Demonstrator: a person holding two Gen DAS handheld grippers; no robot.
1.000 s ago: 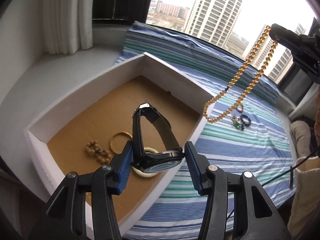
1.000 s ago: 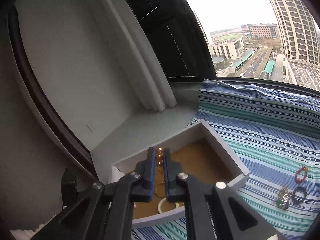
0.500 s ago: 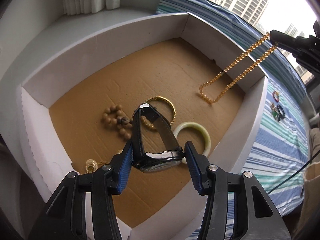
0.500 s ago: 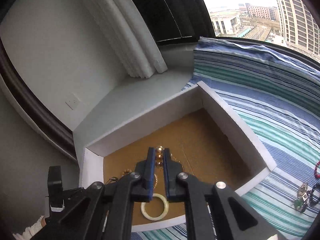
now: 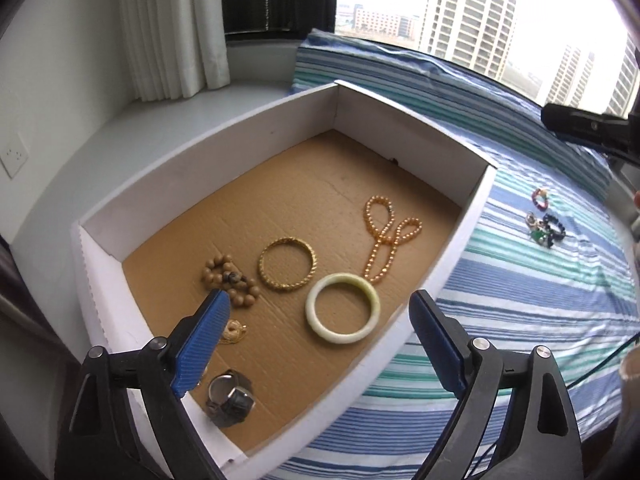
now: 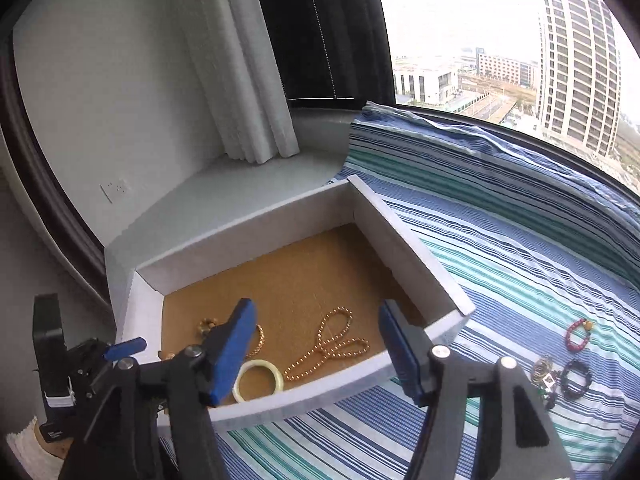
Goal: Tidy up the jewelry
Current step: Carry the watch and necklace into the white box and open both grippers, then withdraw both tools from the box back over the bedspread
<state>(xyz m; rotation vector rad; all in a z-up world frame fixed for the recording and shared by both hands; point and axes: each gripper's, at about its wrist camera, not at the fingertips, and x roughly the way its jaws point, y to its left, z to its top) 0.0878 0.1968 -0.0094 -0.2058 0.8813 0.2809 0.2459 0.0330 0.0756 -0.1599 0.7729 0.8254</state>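
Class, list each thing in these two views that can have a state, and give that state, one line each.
left gripper: open, empty
right gripper: open, empty
box: open-topped, holding jewelry
watch: lying in box
amber bead necklace: lying looped in box
jade bangle: flat in box
red bracelet: outside box, on striped cloth

no readable text, labels, brands or numbers anywhere, watch face too small to read

The far half of the box (image 5: 412, 132) floor lay bare — bracelets crowded the near half, white walls hemming every side.
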